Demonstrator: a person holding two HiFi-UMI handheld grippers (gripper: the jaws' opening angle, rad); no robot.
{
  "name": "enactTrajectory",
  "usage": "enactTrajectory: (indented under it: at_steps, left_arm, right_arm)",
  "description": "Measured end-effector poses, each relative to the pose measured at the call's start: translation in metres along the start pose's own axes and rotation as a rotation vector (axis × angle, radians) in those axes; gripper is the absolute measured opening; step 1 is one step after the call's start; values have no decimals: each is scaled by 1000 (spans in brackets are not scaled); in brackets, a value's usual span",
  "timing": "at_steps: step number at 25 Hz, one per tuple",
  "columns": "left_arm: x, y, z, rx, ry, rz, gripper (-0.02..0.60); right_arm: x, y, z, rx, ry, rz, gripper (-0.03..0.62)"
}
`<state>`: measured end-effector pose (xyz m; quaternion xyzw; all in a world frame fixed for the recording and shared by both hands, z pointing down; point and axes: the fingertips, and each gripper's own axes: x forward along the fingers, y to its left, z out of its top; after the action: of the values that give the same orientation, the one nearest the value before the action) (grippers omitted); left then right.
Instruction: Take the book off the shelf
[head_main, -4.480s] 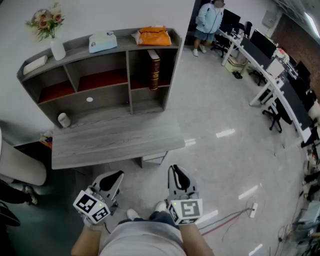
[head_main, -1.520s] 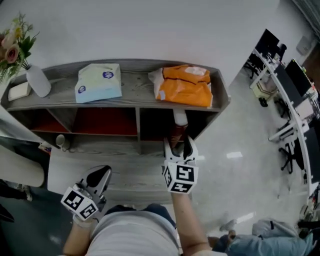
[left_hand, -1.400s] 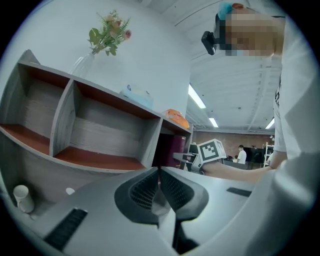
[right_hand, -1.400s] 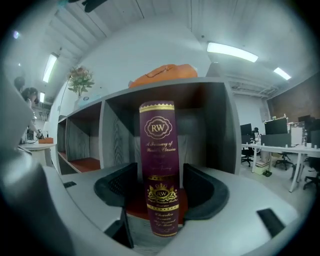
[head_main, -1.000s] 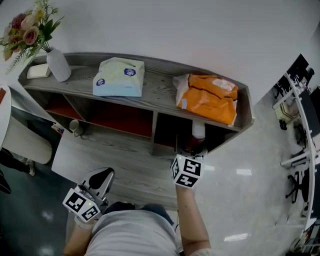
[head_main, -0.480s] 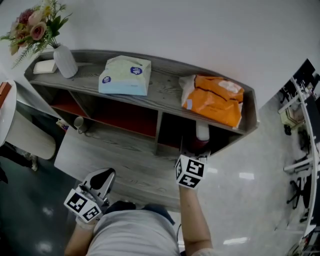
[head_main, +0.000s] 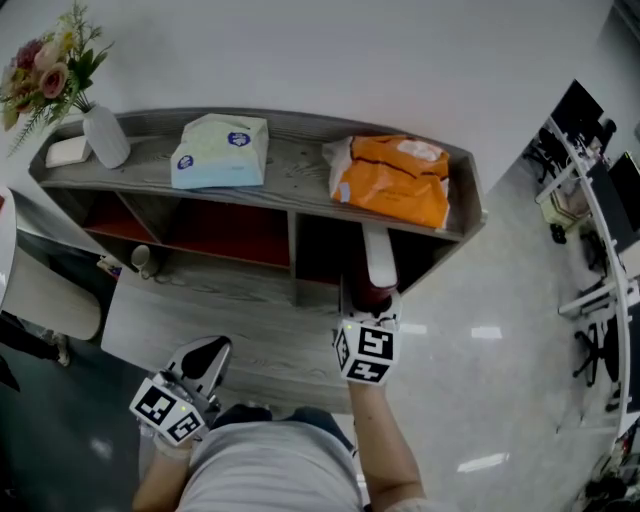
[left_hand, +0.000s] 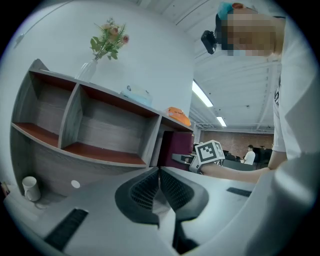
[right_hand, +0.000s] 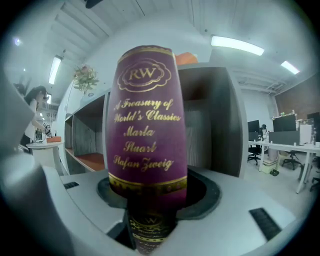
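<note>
A dark purple book (head_main: 378, 262) with gold lettering on its spine (right_hand: 145, 130) stands in the right compartment of the grey shelf (head_main: 300, 170). Its white top edge leans out past the shelf front. My right gripper (head_main: 368, 300) reaches into that compartment, and its jaws are closing with the book's lower spine between them, pads on its covers (right_hand: 150, 200). My left gripper (head_main: 205, 352) hangs low at the desk's front edge, shut and holding nothing (left_hand: 160, 172). The right gripper's marker cube (left_hand: 207, 152) shows beside the book in the left gripper view.
On the shelf top lie an orange bag (head_main: 392, 180), a pale tissue pack (head_main: 218, 150) and a white vase of flowers (head_main: 100, 135). A small white cup (head_main: 143, 260) stands on the wooden desk (head_main: 230, 320). Office desks and chairs (head_main: 590, 200) line the right.
The right jaws have closed in on the book, and its top has tipped forward out of the compartment. The left gripper has stayed where it was.
</note>
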<state>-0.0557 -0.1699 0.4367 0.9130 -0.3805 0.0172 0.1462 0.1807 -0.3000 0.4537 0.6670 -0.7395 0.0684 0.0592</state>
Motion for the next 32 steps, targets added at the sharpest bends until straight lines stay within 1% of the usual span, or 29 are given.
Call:
enactTrajectory:
  at_steps: [10, 16, 24, 32]
  left_arm:
    - [26, -26, 2, 7, 10, -139, 17]
    - [48, -45, 3, 21, 19, -229, 17]
    - [76, -75, -2, 39, 51, -359, 17]
    - [104, -102, -6, 64, 84, -479, 17]
  right_arm:
    - [-54, -3, 2, 48, -7, 12, 230]
    - [-88, -15, 1, 95, -18, 4, 230]
    - [-132, -33, -4, 160, -30, -41, 230]
    - [-173, -53, -12, 167, -46, -122, 230]
